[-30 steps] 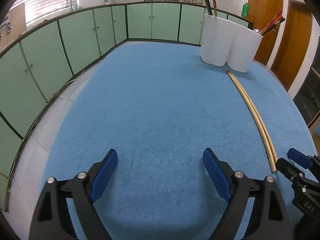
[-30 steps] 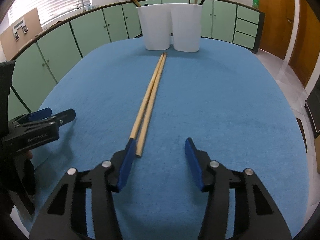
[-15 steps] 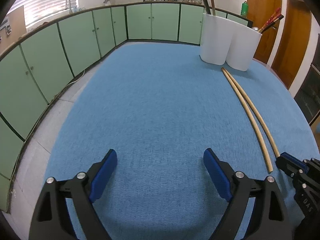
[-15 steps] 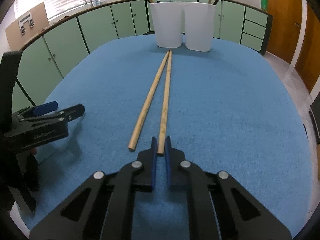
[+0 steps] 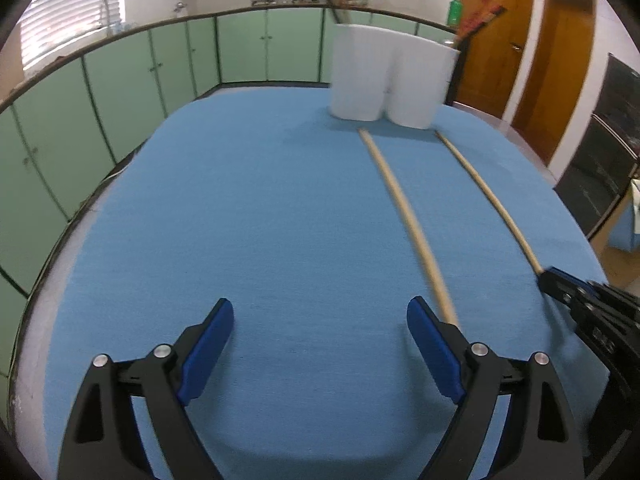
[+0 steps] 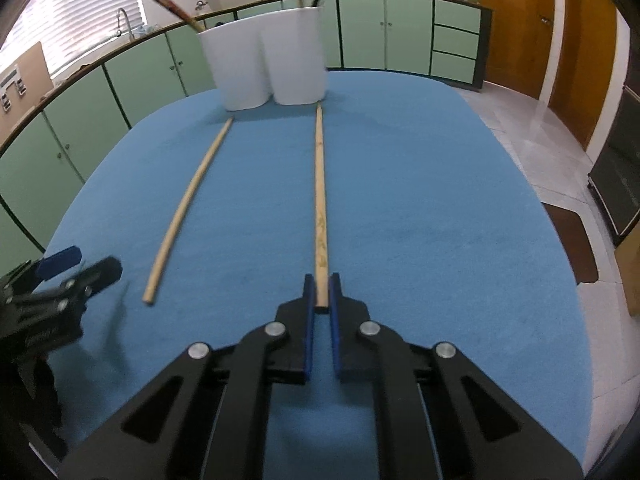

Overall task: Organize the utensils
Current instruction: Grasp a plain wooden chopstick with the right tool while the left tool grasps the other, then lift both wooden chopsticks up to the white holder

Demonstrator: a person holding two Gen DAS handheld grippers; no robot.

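In the left wrist view, the left tool (image 5: 320, 334) stood wide, with nothing between its blue pads, over the bench (image 5: 260, 220) with its blue fibrous cover. A round pale wooden chopstick (image 5: 404, 216) lay just beside its right finger.

In the right wrist view, the right tool (image 6: 321, 294) was clenched on the near end of the second chopstick (image 6: 320, 184), which pointed toward the smooth white holder (image 6: 264, 60).

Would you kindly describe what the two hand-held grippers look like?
Both match: the left hand-held gripper and right hand-held gripper have matte black, triangular cut-out frames, silver round pivot bolts and flat blue finger pads. Blurred white lettering marks the right gripper's side. No cables or sleeves show.
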